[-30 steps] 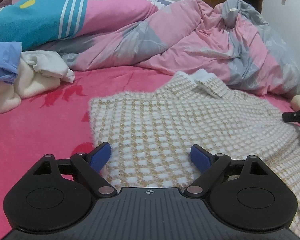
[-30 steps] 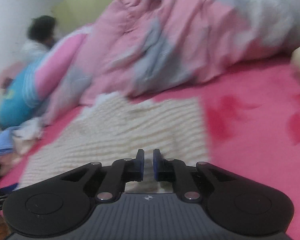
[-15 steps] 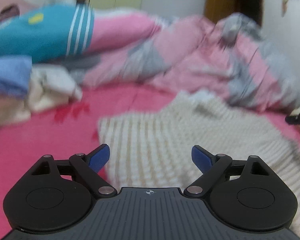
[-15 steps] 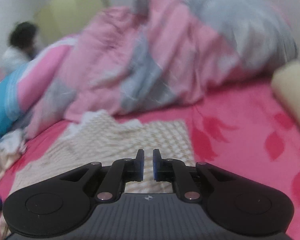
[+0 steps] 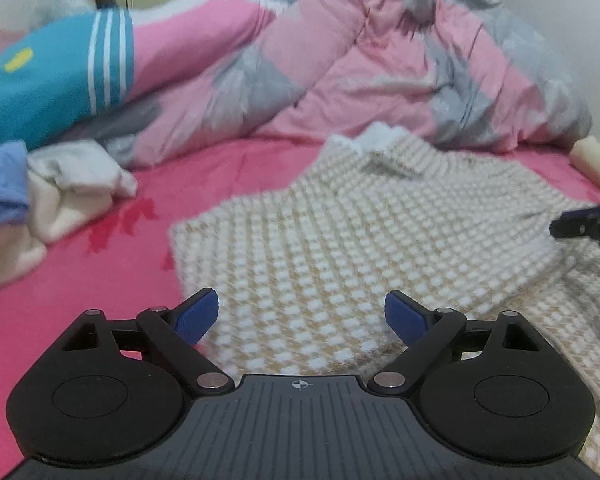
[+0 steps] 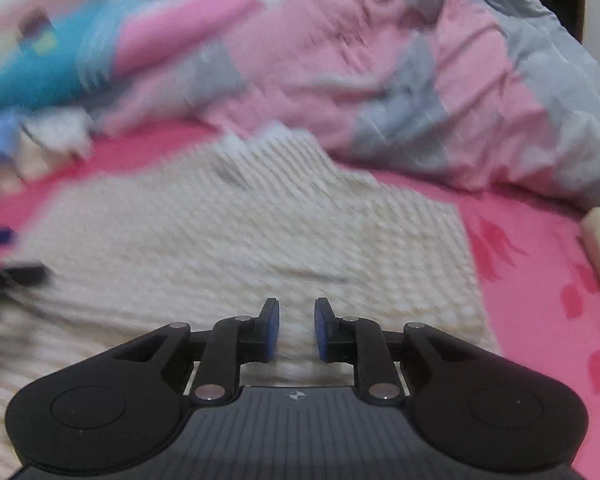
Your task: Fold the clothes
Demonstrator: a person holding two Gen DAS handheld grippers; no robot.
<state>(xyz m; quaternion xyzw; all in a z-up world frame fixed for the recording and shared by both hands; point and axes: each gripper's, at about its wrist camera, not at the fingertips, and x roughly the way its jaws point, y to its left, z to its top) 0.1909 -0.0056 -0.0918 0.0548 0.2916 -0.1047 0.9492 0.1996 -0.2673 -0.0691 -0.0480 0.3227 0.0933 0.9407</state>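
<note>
My left gripper (image 5: 300, 314) hangs over the near hem of the checked knit sweater (image 5: 364, 240), jaws spread wide, nothing between them. The sweater lies flat on the pink bedsheet (image 5: 100, 264), collar toward the rumpled pink and grey duvet (image 5: 380, 80). My right gripper (image 6: 297, 328) sits low over the same sweater (image 6: 240, 248), jaws parted by a narrow gap, nothing gripped. Folded clothes (image 5: 40, 192) are stacked left.

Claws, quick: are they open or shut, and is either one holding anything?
Left claw: wide open, holding nothing, over the sweater.
Right claw: open a little, holding nothing.
</note>
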